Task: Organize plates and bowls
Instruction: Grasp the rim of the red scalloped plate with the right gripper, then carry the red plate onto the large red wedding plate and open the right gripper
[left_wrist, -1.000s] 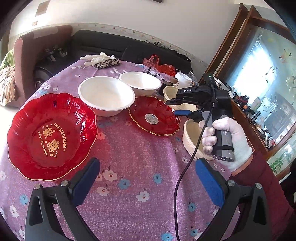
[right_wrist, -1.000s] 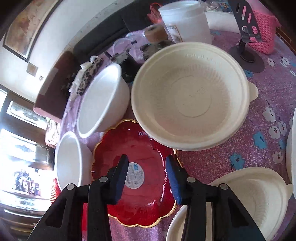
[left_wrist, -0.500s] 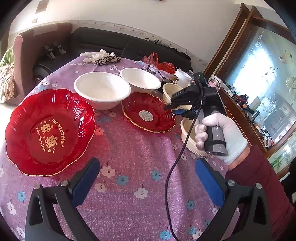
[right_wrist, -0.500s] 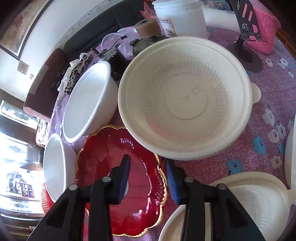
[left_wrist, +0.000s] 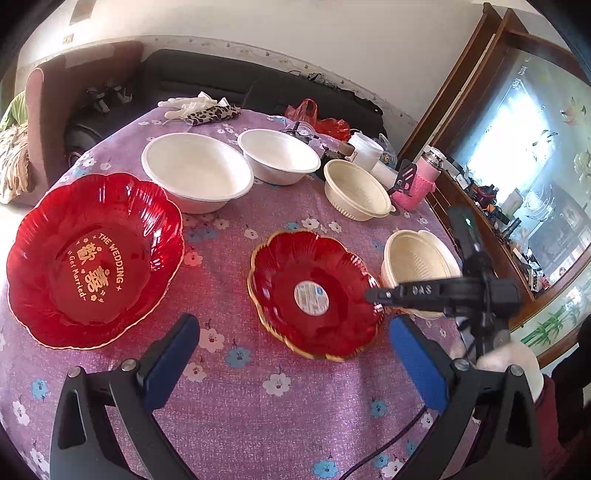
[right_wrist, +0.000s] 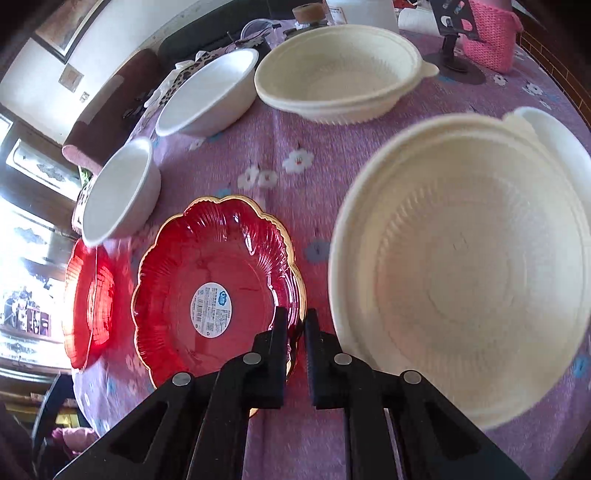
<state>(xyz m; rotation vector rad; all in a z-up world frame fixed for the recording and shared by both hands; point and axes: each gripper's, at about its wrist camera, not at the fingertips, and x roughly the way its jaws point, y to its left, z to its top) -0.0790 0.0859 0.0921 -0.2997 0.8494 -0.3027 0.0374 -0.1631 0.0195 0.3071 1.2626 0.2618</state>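
A small red plate (left_wrist: 314, 293) with a gold rim and a white sticker lies mid-table; it also shows in the right wrist view (right_wrist: 218, 291). My right gripper (right_wrist: 295, 321) is shut on its near rim, and it shows in the left wrist view (left_wrist: 373, 295) at the plate's right edge. A large red wedding plate (left_wrist: 92, 258) lies at the left. My left gripper (left_wrist: 291, 358) is open and empty above the cloth in front of the plates. Two white bowls (left_wrist: 197, 171) (left_wrist: 279, 155) and two cream bowls (left_wrist: 356, 190) (left_wrist: 417, 260) stand behind and right.
The round table has a purple flowered cloth (left_wrist: 258, 406). A pink knitted holder (left_wrist: 413, 188), a black stand (right_wrist: 452, 48) and a white tub (left_wrist: 364, 149) crowd the far right. Gloves and a leopard cloth (left_wrist: 207, 110) lie at the back. A cable (left_wrist: 388, 443) trails near the front.
My right gripper has closed on the small red plate's rim and pulled it nearer and to the right, away from the white bowls. The left gripper stayed open.
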